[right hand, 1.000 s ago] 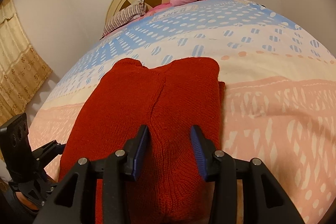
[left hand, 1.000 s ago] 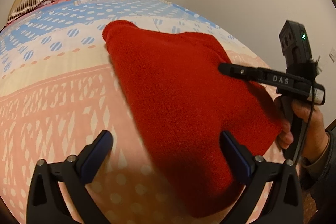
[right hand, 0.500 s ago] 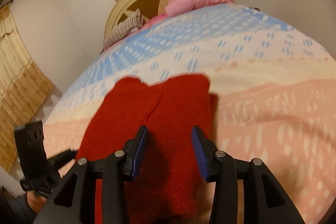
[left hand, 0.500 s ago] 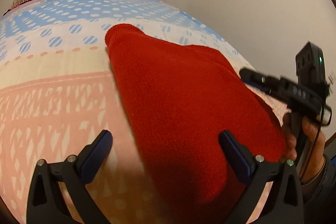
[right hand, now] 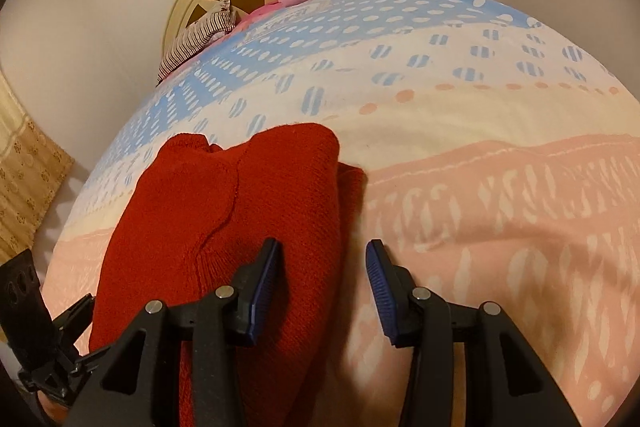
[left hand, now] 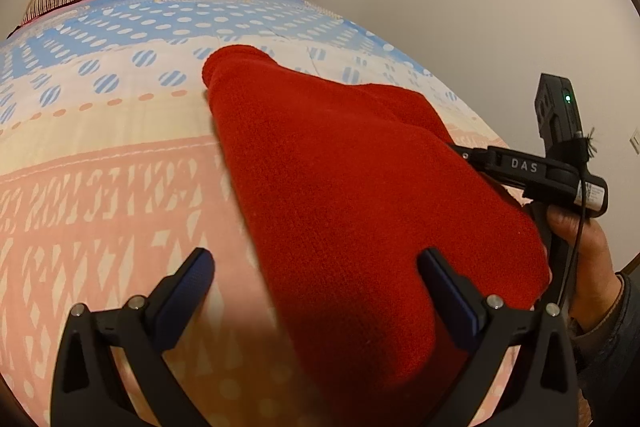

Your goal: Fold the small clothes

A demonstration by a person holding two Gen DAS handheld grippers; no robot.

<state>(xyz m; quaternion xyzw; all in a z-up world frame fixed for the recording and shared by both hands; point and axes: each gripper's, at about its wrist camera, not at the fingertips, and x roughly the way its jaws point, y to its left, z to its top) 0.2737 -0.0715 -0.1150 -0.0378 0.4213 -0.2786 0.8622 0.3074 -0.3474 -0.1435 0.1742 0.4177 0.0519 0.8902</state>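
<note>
The red knitted garment (right hand: 256,227) lies folded lengthwise on the patterned bedspread (right hand: 500,131), ready for a crosswise fold. My right gripper (right hand: 322,281) straddles its right edge, jaws half open and empty; my left gripper (left hand: 316,287) hovers wide open over its left edge, gripping nothing.

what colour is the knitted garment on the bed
Red knitted garment: solid deep red, clearest in the right wrist view.

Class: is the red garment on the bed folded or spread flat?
Folded. The red garment lies as a compact block; two flaps meet along a centre seam, with another layer's edge showing beneath.
</note>
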